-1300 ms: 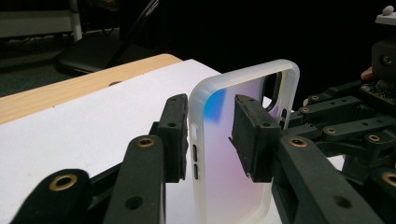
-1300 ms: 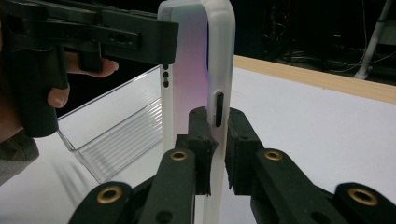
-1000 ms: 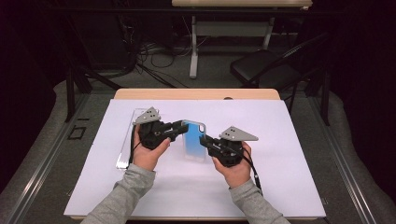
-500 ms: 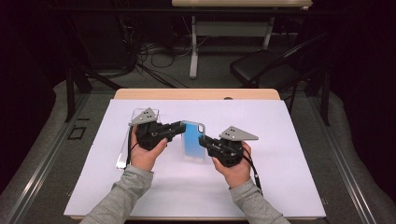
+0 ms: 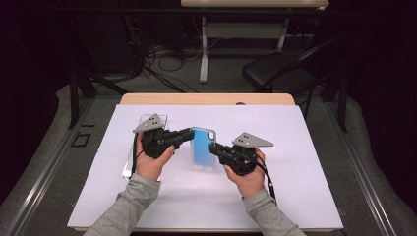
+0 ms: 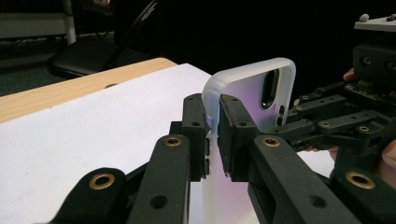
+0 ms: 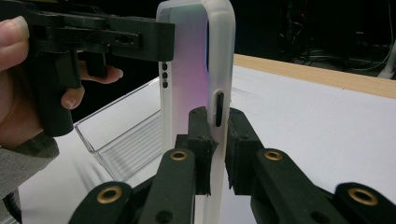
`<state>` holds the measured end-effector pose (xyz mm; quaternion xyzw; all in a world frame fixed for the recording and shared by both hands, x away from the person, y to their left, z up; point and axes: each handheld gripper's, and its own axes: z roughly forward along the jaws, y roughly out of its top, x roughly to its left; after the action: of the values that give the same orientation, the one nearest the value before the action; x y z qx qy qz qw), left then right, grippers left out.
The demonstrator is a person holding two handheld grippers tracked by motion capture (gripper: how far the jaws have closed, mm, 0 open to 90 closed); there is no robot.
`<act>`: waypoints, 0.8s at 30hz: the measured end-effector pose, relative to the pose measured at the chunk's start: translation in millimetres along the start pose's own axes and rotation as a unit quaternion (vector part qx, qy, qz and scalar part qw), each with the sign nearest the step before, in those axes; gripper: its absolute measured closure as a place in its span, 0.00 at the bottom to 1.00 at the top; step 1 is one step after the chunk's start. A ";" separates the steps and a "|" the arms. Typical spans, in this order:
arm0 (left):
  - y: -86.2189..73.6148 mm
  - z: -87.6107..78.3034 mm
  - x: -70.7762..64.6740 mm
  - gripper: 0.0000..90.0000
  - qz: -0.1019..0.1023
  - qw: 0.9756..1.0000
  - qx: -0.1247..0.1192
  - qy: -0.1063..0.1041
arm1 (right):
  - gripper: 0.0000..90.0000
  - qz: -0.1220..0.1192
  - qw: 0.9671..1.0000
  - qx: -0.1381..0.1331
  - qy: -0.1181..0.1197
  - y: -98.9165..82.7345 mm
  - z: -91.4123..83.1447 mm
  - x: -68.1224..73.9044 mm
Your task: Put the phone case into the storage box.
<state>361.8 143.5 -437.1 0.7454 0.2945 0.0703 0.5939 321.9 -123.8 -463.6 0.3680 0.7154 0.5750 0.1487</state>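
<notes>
Closing over the last moments, the left claw (image 5: 188, 133) now has its jaws pinched onto the upper left rim of the phone case (image 5: 202, 148), the frosted edge squeezed between the two black pads in the left gripper view (image 6: 212, 135). The earlier high views show that claw at the same corner of the case with both hands where they are now, so the change is in the grip, not in position. The right claw (image 5: 215, 149) is clamped on the opposite long edge, lower down, its pads (image 7: 201, 140) gripping the side wall just beside a button slot.

The case, translucent white with a blue-violet tint, is held between the two claws above the white sheet (image 5: 305, 162) that covers the bench, near its middle; from the gripper views it appears to stand on edge. A clear plastic tray (image 5: 142, 142) lies behind the left hand.

With both sides secured, the case looks ready to be flexed, turned or carried jointly; uneven pulling might twist the soft rim out of one grip.
</notes>
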 end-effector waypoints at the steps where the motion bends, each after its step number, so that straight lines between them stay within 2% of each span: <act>1: -0.1 -0.5 0.2 0.91 0.000 1.000 0.000 0.000 | 0.91 0.000 1.000 0.001 0.001 0.0 -0.1 0.2; 10: -0.3 -3.0 1.3 0.93 0.001 1.000 0.002 -0.006 | 0.91 -0.003 1.000 0.000 0.008 0.0 0.3 -0.6; 15: -0.2 -4.3 1.2 0.93 0.003 1.000 0.001 -0.011 | 0.91 -0.004 1.000 0.002 0.022 0.6 -0.3 -3.8; 24: 0.0 -5.4 1.2 0.93 0.002 1.000 0.001 -0.012 | 0.91 -0.007 1.000 0.001 0.026 0.8 -0.2 -3.7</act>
<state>360.3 148.7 -435.8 0.7474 0.2859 0.0620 0.5965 324.6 -126.5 -463.5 0.3487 0.7223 0.5821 0.1337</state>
